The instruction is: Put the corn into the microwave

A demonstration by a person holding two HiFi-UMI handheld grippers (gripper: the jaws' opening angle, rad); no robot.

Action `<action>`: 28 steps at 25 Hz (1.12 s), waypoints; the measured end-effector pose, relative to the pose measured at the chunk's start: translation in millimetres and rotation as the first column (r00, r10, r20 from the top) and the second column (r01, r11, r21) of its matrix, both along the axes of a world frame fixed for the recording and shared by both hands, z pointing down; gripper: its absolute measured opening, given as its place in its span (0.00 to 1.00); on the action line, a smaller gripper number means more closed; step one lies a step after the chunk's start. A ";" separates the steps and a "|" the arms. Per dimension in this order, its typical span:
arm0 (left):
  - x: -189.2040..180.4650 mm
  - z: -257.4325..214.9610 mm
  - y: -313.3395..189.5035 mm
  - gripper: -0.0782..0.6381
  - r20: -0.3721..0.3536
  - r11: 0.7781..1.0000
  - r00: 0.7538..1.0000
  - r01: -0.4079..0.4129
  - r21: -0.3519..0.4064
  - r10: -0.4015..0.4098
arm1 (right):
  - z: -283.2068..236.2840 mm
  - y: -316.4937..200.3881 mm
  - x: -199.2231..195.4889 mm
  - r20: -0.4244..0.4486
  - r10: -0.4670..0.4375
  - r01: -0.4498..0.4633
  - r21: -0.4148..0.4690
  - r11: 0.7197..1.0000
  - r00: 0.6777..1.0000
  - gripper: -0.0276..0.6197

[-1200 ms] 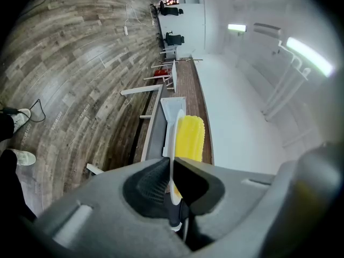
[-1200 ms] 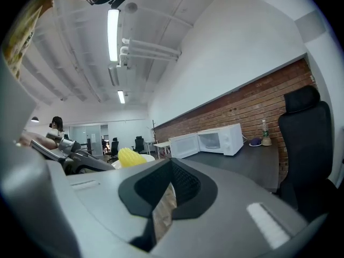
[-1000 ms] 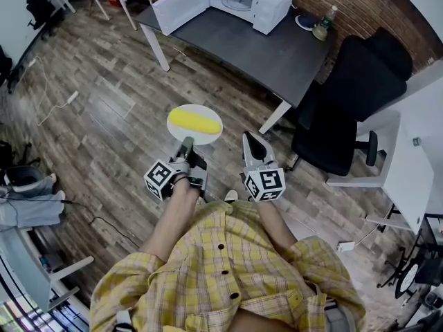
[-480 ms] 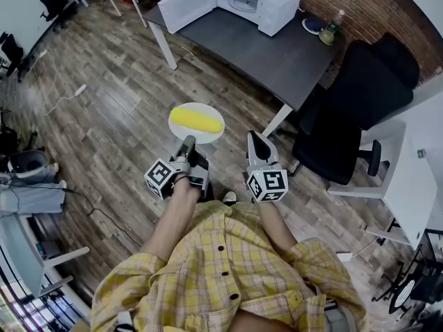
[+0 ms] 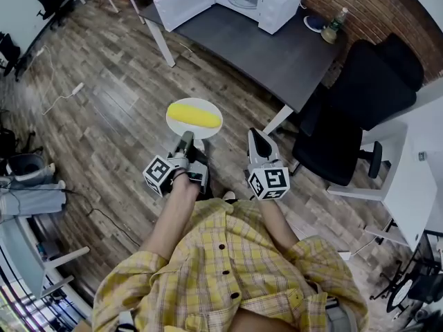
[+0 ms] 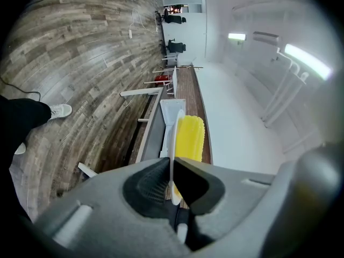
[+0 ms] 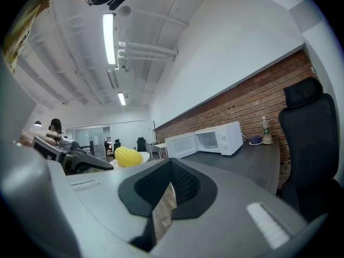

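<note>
with the left gripper [image 5: 187, 139] pinching only the rim of the plate [image 5: 208, 133] that carries the loose corn [image 5: 195, 115], well short of the open microwave [image 5: 266, 2], and the right gripper [image 5: 257, 140] closed on nothing, any tilt could roll the corn off.

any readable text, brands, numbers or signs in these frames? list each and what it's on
No text can be read in any view.
The marker cube on the left gripper: square black-and-white pattern, no letters.
The marker cube on the right gripper: likewise a pattern only.
The microwave: any brand or panel print is too small to read.
The bottle on the desk: label too small to read.
The plate and the corn: no print.
</note>
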State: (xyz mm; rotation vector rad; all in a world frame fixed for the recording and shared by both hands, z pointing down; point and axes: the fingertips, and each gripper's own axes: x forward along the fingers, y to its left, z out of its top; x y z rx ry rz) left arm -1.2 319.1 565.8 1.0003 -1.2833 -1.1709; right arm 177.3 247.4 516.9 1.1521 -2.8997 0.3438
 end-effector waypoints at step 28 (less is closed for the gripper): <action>-119.2 -17.0 -217.9 0.13 -0.026 0.994 0.995 -0.100 0.045 0.101 | -20.2 -196.3 -137.1 -0.045 0.031 -0.029 0.035 0.999 0.999 0.04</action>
